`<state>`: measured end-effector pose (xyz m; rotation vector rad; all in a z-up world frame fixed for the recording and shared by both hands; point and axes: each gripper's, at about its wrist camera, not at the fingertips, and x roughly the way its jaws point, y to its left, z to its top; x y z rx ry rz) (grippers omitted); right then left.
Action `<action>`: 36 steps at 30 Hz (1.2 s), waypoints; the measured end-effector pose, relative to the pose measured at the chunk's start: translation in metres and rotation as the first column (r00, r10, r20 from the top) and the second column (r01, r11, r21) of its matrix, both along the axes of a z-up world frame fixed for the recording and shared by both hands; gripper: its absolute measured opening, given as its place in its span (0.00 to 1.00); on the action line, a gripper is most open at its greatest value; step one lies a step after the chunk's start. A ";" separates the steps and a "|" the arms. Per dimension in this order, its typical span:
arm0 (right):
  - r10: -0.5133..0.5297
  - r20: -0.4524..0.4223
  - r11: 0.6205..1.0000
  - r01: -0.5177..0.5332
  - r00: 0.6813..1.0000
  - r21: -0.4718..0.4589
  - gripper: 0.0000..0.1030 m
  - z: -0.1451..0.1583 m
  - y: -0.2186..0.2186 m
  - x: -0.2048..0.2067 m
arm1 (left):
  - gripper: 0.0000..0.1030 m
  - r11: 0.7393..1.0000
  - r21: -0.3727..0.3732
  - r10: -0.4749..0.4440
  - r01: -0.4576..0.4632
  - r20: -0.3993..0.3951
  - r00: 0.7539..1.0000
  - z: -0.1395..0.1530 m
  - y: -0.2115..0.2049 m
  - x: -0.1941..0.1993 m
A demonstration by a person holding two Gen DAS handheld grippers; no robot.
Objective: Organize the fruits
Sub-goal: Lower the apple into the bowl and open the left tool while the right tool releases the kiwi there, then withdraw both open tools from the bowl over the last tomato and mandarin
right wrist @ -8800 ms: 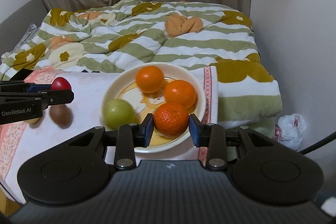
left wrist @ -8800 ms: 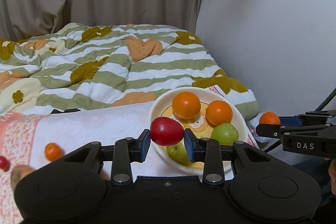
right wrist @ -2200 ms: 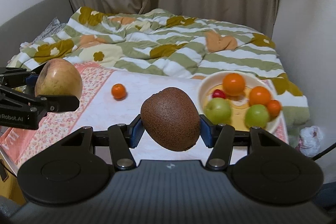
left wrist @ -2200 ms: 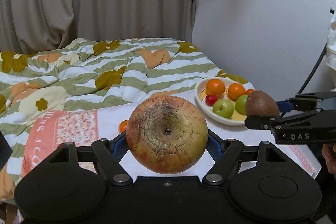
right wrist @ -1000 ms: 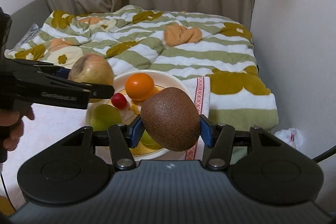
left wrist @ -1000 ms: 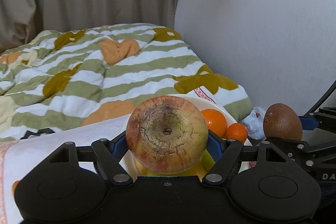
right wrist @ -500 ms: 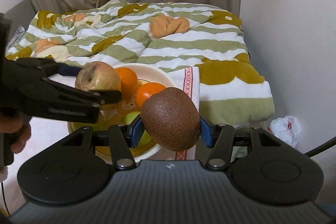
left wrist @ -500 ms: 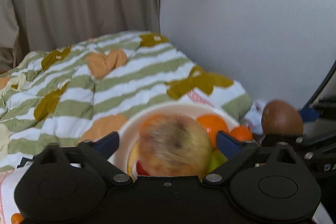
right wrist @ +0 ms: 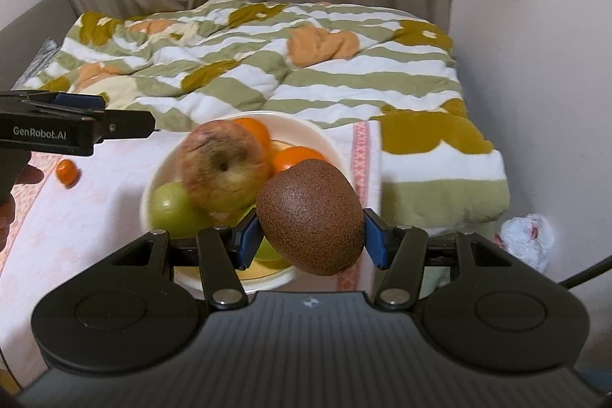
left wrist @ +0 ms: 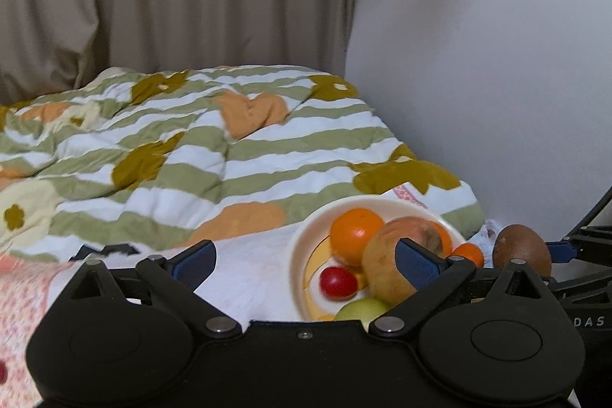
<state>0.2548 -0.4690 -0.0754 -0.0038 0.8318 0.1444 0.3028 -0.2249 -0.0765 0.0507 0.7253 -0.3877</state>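
Fruits sit mostly gathered in the cream bowl (right wrist: 346, 155) on the white cloth (right wrist: 95, 213) at the foot of the bed. Going left to right in the right wrist view: the left tongs (right wrist: 126, 117) reach in from the left edge, their blue pads spread wide with nothing between them; their jaws have just been opening. Below them a small orange (right wrist: 67, 171) lies alone on the cloth, well apart from the bowl. In the bowl a green apple (right wrist: 170, 205) rests at the left, and a large blotchy apple (right wrist: 223, 165) sits on top of the pile, touching the orange (right wrist: 255, 130) behind it and a second orange (right wrist: 296, 157) to its right. In the left wrist view a red cherry tomato (left wrist: 337, 282) lies low in the bowl beside the big apple. Nearest the camera, the right tongs (right wrist: 310, 236) are clamped part-way closed on a brown kiwi (right wrist: 310, 215), both pads pressed against its sides, held above the bowl's near right rim. Right of the bowl the striped green quilt (right wrist: 440, 171) hangs over the bed's corner, and a crumpled white bag (right wrist: 528, 236) lies by the wall.
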 end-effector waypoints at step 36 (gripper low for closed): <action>0.122 -0.001 0.993 -0.122 0.993 0.001 1.00 -0.001 0.055 -0.035 | 0.99 0.990 0.019 0.141 -0.141 0.016 0.990 0.015 0.034 -0.079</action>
